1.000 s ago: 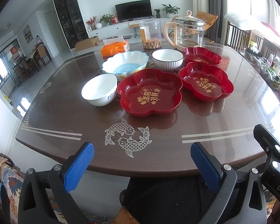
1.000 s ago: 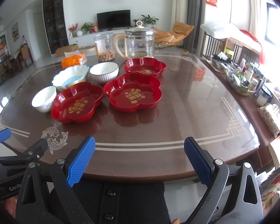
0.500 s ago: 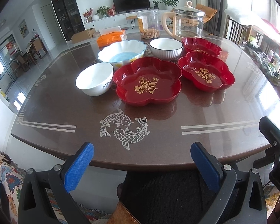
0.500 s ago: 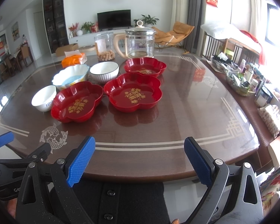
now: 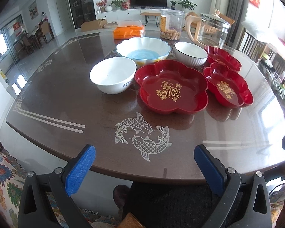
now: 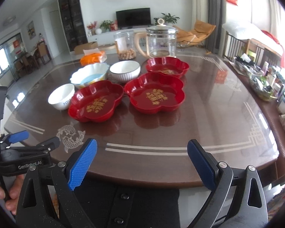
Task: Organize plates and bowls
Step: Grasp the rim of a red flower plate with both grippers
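1. Now both grippers hover at the near edge of the brown table (image 5: pixel 70 102), holding nothing.
2. Left gripper (image 5: pixel 144 168) has its blue pads spread wide, over the fish inlay (image 5: pixel 142 134) at 12 o'clock from it.
3. Right gripper (image 6: pixel 141 162) is likewise spread wide (its jaws frame bare tabletop).
4. Nearest red plate (image 5: pixel 172 89) sits past the inlay, with the small white bowl (image 5: pixel 113 77) just beside it at 9 o'clock.
5. Second red plate (image 5: pixel 228 87) lies at 3 o'clock of the first, a third red plate (image 5: pixel 223 58) behind it.
6. Scalloped blue-bottomed bowl (image 5: pixel 143 51) and ribbed white bowl (image 5: pixel 191 53) stand at 12 o'clock, before the glass kettle (image 5: pixel 211 30).
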Available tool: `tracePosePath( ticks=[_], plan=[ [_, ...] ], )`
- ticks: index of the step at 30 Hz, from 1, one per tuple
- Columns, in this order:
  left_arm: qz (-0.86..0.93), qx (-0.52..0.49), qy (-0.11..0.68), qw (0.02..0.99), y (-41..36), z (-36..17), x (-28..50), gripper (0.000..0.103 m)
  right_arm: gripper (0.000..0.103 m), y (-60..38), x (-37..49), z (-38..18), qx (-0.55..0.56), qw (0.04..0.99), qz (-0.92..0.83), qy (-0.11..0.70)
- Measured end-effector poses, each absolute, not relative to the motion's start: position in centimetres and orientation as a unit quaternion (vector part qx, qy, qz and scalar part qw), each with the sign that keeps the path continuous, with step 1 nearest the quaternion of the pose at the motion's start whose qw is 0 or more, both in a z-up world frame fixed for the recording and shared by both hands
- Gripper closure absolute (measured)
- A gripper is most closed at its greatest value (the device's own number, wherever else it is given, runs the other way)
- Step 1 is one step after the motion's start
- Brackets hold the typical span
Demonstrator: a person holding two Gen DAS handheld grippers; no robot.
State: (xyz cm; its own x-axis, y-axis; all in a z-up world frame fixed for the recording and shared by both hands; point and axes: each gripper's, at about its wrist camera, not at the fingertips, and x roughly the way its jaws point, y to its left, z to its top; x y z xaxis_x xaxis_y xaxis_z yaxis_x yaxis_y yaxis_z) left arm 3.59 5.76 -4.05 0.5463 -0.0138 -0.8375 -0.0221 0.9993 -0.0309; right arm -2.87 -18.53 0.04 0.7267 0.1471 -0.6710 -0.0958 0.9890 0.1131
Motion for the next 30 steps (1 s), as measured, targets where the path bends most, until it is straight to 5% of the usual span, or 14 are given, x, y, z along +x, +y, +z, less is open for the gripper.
tracePosePath(
  ticks=[5, 11, 23, 25, 27, 29, 30],
  plan=[
    [-0.005, -0.048, 0.487, 0.872, 7.0, -5.1, 7.7, 0.000, 0.006, -17.4, 5.0, 1.3, -0.013, 0.912, 0.201, 0.356],
    [-0.006, -0.077, 0.520, 0.851, 6.4, -7.6, 12.7, 0.001, 0.007, -13.8, 18.0, -1.8, -0.052, 0.849, 0.281, 0.445],
    [0.025, -0.132, 0.556, 0.820, 6.6, -11.4, 16.7, 0.038, 0.011, -8.2, 25.4, -8.0, -0.173, 0.786, 0.295, 0.516],
    [0.024, -0.135, 0.566, 0.813, 6.4, -12.1, 17.0, 0.049, 0.019, -7.8, 26.1, -8.7, -0.185, 0.783, 0.287, 0.520],
    [0.028, -0.125, 0.559, 0.819, 6.0, -12.1, 17.2, 0.053, 0.054, -7.4, 26.9, -9.6, -0.200, 0.781, 0.273, 0.525],
    [0.026, -0.124, 0.559, 0.819, 5.7, -12.2, 17.6, 0.060, 0.069, -7.4, 27.5, -10.3, -0.211, 0.779, 0.260, 0.531],
    [0.021, -0.129, 0.561, 0.818, 5.6, -12.2, 17.8, 0.072, 0.073, -7.2, 27.8, -10.5, -0.211, 0.777, 0.260, 0.533]
  ],
)
